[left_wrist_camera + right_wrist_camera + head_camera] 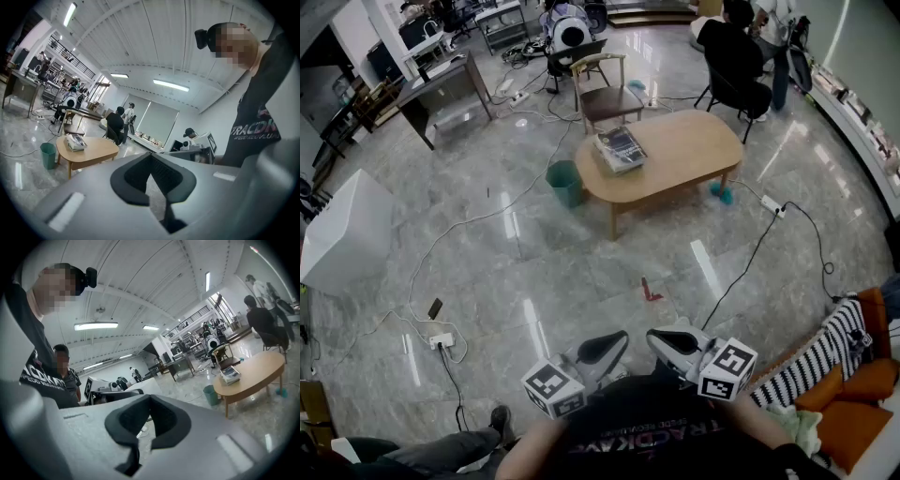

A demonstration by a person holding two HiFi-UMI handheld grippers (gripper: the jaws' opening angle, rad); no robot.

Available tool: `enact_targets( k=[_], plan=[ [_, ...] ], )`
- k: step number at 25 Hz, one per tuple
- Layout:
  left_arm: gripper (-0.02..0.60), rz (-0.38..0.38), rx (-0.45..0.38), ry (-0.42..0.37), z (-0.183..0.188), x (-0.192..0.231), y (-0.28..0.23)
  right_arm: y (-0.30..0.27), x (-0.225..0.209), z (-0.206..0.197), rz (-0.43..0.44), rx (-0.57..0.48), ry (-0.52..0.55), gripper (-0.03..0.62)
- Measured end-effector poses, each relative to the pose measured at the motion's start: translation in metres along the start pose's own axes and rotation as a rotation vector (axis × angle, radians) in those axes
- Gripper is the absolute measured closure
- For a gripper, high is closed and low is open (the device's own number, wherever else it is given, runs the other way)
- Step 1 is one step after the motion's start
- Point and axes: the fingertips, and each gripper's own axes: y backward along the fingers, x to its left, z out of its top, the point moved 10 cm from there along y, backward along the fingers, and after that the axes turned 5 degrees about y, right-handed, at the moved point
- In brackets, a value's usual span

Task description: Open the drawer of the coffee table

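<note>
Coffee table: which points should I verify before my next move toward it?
1. Left gripper empty, jaws together: ok.
2. Right gripper empty, jaws together: ok.
3. Coffee table within reach: not ok; it stands far across the floor.
4. Drawer front found: cannot tell; no view shows one.
5. Path free: not ok; a black cable crosses the floor ahead.
</note>
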Motion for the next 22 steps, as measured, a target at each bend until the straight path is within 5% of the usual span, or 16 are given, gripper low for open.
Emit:
enact_targets(
  k=[22],
  plan=[
    [0.577,0.021,0.013,0.002,0.0008,0.0039,-0.0004,-0.0049,0.0034,0.0047,0.045,-0.025,0.052,0.592]
  ],
)
